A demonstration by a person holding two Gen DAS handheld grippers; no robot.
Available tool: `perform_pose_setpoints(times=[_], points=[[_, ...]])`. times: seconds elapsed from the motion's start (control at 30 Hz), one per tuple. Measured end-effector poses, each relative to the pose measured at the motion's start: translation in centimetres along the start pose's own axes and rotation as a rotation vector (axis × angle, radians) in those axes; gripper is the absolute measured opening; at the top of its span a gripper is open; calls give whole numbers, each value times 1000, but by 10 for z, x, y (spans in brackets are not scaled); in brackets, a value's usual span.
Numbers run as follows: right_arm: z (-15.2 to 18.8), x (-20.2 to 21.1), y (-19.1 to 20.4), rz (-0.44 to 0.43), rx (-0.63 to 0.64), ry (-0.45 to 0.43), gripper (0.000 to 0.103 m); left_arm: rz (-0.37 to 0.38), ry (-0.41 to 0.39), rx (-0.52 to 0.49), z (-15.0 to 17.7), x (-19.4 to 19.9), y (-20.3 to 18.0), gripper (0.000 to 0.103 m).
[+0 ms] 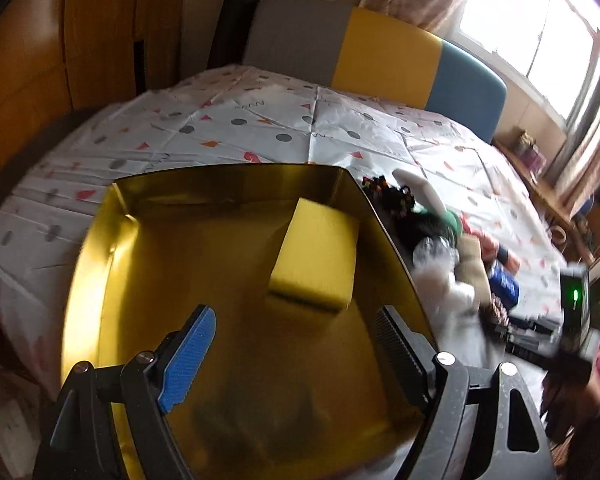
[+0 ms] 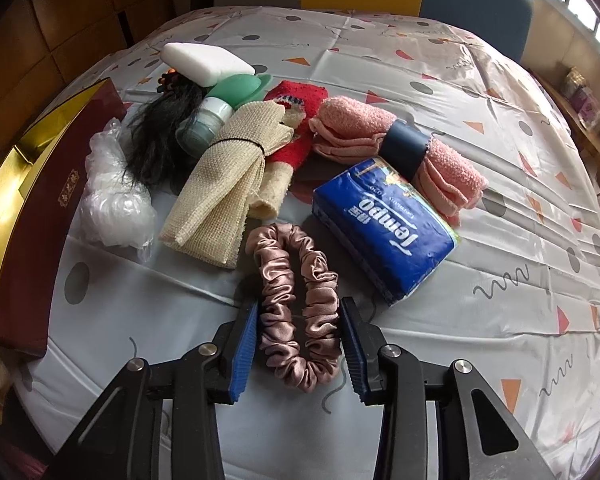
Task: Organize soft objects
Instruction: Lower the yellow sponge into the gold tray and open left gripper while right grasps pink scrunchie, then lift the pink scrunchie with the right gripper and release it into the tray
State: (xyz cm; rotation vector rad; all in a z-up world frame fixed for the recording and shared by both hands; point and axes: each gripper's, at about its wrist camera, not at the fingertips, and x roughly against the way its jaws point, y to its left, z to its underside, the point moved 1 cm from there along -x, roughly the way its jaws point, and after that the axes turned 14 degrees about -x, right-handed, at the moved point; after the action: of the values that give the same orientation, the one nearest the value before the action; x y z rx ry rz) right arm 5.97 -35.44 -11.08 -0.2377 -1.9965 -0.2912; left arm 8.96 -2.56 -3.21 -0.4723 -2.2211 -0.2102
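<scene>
Both grippers show from their own wrist views. We see the left gripper [image 1: 296, 344] spread wide over the gold-lined box [image 1: 112, 240], nothing between its pads; a yellow sponge [image 1: 316, 256] lies on the box floor just past the fingertips, close to the right wall. Our right gripper [image 2: 300, 344] stands narrow around the near end of a dusty-pink satin scrunchie [image 2: 296, 304], a gathered, shiny loop lying flat on the tablecloth [image 2: 460, 360]; both pads sit right at the fabric, though we cannot tell whether they press it.

Beyond the scrunchie lies a blue tissue pack [image 2: 384, 232] printed "Tempo", read upside down from here. A pink towel [image 2: 396, 148] wrapped in a dark band touches its far edge. Left of these we see a beige mesh cloth [image 2: 224, 184], a red sock [image 2: 296, 120], a black tuft of hair [image 2: 160, 140], a crumpled clear bag [image 2: 112, 200], a green bottle [image 2: 216, 112] and a white sponge [image 2: 204, 62]. Gold characters, too small to read, mark the box's maroon outer side.

Open cloth lies to the right of the pile and toward the far edge.
</scene>
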Motion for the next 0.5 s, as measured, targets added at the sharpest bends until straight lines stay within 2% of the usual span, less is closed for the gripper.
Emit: perform_pose_setpoints(times=[0.1,0.27,0.5], points=[[4,2,3,18,24,3,39,-36,-7,-19,13,11,-4,84],[14,8,12,36,69,28,24,-75,-11,-22,24,20,-2,84],[24,17,15,61,61,40,19,-81,-35,-6,28,29,4,84]])
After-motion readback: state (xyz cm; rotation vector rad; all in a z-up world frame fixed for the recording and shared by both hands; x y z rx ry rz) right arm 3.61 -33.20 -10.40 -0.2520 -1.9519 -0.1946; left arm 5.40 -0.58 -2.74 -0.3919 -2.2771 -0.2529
